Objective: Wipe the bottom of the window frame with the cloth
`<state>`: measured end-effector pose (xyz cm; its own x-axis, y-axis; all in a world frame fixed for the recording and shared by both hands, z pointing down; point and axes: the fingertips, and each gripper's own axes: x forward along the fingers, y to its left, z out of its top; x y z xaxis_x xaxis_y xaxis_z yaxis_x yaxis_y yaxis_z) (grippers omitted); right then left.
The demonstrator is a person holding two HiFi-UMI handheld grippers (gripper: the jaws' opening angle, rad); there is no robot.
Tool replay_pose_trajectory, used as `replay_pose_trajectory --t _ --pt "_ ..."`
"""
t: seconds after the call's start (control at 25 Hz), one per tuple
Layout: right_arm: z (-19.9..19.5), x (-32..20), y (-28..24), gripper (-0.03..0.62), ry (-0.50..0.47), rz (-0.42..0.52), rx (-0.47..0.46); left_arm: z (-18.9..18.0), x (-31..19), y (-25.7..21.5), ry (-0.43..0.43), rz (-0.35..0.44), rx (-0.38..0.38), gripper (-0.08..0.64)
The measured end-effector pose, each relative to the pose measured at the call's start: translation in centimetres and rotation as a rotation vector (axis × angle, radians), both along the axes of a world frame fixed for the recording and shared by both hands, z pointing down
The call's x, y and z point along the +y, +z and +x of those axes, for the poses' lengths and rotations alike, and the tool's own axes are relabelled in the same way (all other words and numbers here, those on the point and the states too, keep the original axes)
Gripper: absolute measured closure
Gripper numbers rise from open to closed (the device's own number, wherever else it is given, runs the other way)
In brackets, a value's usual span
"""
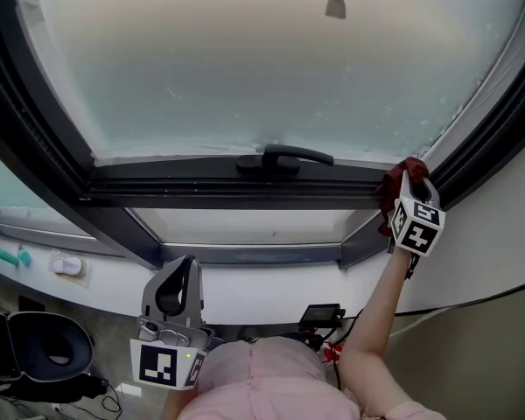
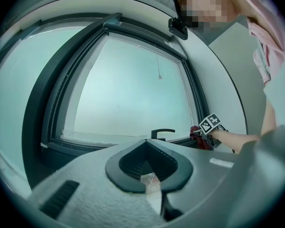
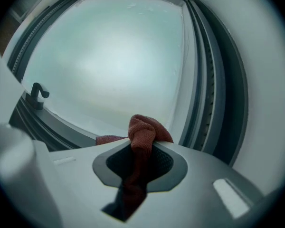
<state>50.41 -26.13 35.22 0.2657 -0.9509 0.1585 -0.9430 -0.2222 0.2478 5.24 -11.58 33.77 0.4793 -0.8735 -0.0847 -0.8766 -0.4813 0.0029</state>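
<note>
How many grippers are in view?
2. The right gripper, shut on the red cloth, is at the window frame's lower right corner; the left gripper hangs low beside the person.

A plain indoor room, perhaps an office: large dark-framed window (image 1: pixel 245 186), white sill (image 1: pixel 245 289), white wall (image 1: pixel 499 226).

The left tongs (image 2: pixel 151 184) fill the bottom of the frame, grey-bodied, their dark-lined jaws drawn together at lower centre. Behind them a frosted window (image 2: pixel 133 89) in a dark frame (image 2: pixel 52 103) takes up the middle, with a black handle (image 2: pixel 162 132) on the bottom rail. At centre right the right tongs (image 2: pixel 202 132), marker cube uppermost, hold a red cloth (image 2: pixel 197 138) at the frame's lower right corner. A forearm (image 2: pixel 235 139) runs off to the right.
</note>
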Motion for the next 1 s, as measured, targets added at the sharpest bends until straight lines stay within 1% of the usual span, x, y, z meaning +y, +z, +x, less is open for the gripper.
replay_pose_trajectory --t 0.28,0.48,0.56,0.68,0.8,0.88,1.0 --pt "3.3 0.5 0.1 0.523 0.059 0.016 -0.01 0.1 0.1 0.0 -0.007 -0.002 0.0 0.566" --pt "3.2 0.6 0.0 0.523 0.064 0.02 0.03 0.0 0.5 0.1 -0.008 0.0 0.0 0.566" --pt "2.4 1.2 -0.6 0.522 0.059 0.042 0.06 -0.1 0.7 0.2 -0.01 -0.004 -0.003 0.566" --pt "-0.8 2.8 -2.5 0.522 0.005 0.15 0.063 -0.3 0.9 0.3 -0.009 -0.008 -0.007 0.566" --pt "-5.4 4.4 -4.4 0.522 -0.092 0.246 0.034 -0.2 1.1 0.3 0.002 -0.004 -0.009 0.566" --pt "-8.9 4.9 -5.1 0.521 -0.172 0.276 0.019 -0.1 1.3 0.2 0.012 -0.002 -0.01 0.566" --pt "-14.4 4.6 -4.9 0.52 -0.305 0.275 0.003 -0.1 1.5 0.2 0.021 0.001 -0.009 0.566"
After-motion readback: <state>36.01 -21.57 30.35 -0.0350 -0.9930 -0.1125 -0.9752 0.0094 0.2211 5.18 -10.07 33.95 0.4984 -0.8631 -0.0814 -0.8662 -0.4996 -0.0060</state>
